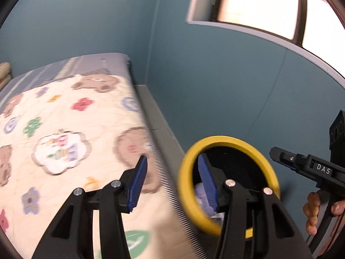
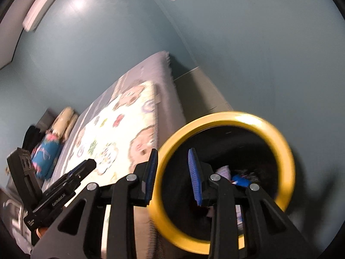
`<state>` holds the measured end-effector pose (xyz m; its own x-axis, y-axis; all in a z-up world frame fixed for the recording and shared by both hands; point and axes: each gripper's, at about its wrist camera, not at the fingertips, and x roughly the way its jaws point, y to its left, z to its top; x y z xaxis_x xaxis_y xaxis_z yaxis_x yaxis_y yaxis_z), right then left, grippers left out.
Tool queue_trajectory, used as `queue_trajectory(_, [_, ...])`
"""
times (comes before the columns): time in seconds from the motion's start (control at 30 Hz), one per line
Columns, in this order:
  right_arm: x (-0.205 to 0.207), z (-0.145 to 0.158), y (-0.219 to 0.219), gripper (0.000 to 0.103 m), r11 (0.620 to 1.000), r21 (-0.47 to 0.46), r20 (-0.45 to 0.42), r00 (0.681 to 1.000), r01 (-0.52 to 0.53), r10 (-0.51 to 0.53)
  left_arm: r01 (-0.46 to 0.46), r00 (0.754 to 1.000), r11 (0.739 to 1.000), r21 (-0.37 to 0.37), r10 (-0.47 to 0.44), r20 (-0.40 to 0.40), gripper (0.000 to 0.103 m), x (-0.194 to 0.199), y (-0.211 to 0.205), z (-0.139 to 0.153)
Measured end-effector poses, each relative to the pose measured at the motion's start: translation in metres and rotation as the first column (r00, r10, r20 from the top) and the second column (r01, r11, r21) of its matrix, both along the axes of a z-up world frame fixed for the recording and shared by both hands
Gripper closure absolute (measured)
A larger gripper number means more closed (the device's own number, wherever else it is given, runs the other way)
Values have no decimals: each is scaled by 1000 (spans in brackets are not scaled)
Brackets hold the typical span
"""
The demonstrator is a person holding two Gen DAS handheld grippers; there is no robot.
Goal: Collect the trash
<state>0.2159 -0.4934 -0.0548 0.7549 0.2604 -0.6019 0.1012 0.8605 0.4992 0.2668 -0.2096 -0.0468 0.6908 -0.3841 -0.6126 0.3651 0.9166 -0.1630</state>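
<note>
A black trash bin with a yellow rim (image 1: 228, 142) stands on the floor beside the bed; it also shows in the right wrist view (image 2: 228, 116). Crumpled pale paper (image 1: 201, 196) and a blue scrap (image 2: 241, 181) lie inside it. My left gripper (image 1: 172, 183) is open and empty, its right finger over the bin's rim, its left finger over the bed edge. My right gripper (image 2: 173, 177) is open and empty, its jaws astride the near left rim. The right gripper (image 1: 301, 166) shows at the right edge of the left wrist view. The left gripper's fingertips (image 2: 86, 165) show at the lower left of the right wrist view.
A bed with a cream cartoon quilt (image 1: 64, 129) and grey sheet fills the left. Pillows and a blue patterned bundle (image 2: 46, 151) lie at its far end. Teal walls (image 1: 215, 86) close the corner, with a window (image 1: 258, 4) above. A narrow grey floor strip (image 1: 159, 125) runs between bed and wall.
</note>
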Motion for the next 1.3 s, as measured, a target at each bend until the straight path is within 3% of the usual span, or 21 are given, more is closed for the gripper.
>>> queue_trajectory(0.2, [18, 4, 93, 75, 981, -35, -33, 981, -191, 190, -142, 990, 990, 25, 142, 14, 56, -20, 87, -1])
queue_trajectory(0.33, [24, 2, 157, 74, 955, -90, -62, 959, -283, 278, -244, 970, 968, 57, 243, 22, 56, -39, 144, -9])
queue_trajectory(0.43, [24, -1, 196, 59, 940, -152, -78, 951, -307, 298, -314, 949, 947, 65, 312, 39, 48, -57, 179, -11])
queue_trajectory(0.5, [23, 0, 215, 44, 935, -203, -77, 957, -290, 280, -362, 931, 930, 62, 357, 75, 29, -65, 198, -8])
queue_trajectory(0.57, [17, 7, 228, 18, 940, -233, -42, 968, -251, 248, -403, 910, 913, 60, 393, 132, 19, -75, 214, 1])
queue_trajectory(0.63, [13, 19, 236, 11, 945, -252, -1, 976, -210, 217, -421, 896, 906, 42, 408, 176, 12, -84, 224, 11])
queue_trajectory(0.77, [-10, 52, 250, 8, 937, -339, 147, 979, -81, 138, -437, 869, 899, -24, 429, 246, 8, -107, 238, 37])
queue_trajectory(0.9, [-47, 81, 260, 8, 912, -406, 304, 950, 61, 72, -429, 835, 900, -77, 428, 345, 8, -140, 240, 60])
queue_trajectory(1.07, [-82, 91, 262, 8, 917, -390, 408, 909, 85, 89, -412, 816, 905, -108, 419, 398, 8, -169, 230, 76])
queue_trajectory(1.3, [-105, 87, 262, 8, 936, -349, 441, 890, 49, 118, -390, 805, 910, -144, 412, 427, 8, -196, 218, 80])
